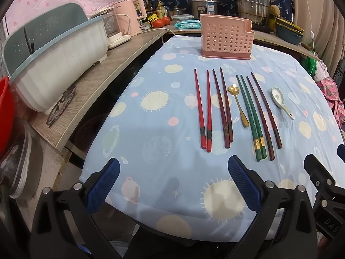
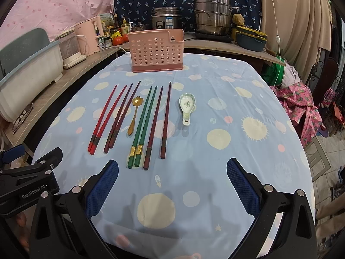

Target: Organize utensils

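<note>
A: So, what are the grippers doing?
B: The left gripper (image 1: 173, 180) and the right gripper (image 2: 172, 180) are both hanging wide apart over the tablecloth (image 2: 248, 151), holding nothing.
A: And the utensils?
B: The chopsticks (image 2: 138, 127), the gold spoon (image 2: 134, 114) and the ceramic spoon (image 2: 187, 106) are lying in a row just beyond. The pink holder (image 2: 156, 50) is standing behind them.

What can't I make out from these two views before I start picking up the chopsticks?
- Inside of the pink basket: both views look at its holed front wall; any dividers or contents are hidden.
- Print on the green chopsticks' gold bands: too small in both views.
- Pattern in the white spoon: too small to read.
- Near table edge: covered by the open left fingers.
</note>
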`<action>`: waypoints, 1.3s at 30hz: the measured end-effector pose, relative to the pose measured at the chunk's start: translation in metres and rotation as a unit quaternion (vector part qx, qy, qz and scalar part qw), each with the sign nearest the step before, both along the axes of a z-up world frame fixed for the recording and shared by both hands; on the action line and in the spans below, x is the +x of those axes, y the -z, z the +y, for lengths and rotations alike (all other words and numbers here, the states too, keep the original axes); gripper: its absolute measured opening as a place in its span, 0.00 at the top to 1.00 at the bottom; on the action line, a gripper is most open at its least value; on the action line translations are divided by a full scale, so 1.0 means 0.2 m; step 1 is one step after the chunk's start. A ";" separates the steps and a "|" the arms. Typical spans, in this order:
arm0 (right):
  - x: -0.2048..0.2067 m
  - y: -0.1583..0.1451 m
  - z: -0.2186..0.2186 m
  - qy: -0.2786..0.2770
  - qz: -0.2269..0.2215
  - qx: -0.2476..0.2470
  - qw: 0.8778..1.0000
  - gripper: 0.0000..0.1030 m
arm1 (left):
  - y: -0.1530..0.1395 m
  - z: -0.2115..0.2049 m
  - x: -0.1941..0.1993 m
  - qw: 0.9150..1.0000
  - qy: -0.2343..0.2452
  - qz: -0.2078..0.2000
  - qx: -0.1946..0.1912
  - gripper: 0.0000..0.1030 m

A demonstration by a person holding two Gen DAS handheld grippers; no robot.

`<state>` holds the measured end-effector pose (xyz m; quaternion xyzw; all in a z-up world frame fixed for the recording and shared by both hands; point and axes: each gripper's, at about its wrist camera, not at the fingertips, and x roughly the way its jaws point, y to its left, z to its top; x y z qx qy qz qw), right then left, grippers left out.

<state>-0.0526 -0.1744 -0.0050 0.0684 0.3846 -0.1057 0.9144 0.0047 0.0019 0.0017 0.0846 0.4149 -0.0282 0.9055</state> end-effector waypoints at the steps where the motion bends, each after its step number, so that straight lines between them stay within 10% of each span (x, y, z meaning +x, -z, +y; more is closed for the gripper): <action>1: 0.00 0.00 0.00 0.000 0.000 0.000 1.000 0.07 | 0.00 0.00 0.00 1.000 0.000 0.001 0.000 0.07; 39: 0.01 0.01 -0.02 0.004 -0.003 0.003 1.000 0.07 | -0.01 -0.03 0.00 1.000 0.002 -0.004 0.004 0.07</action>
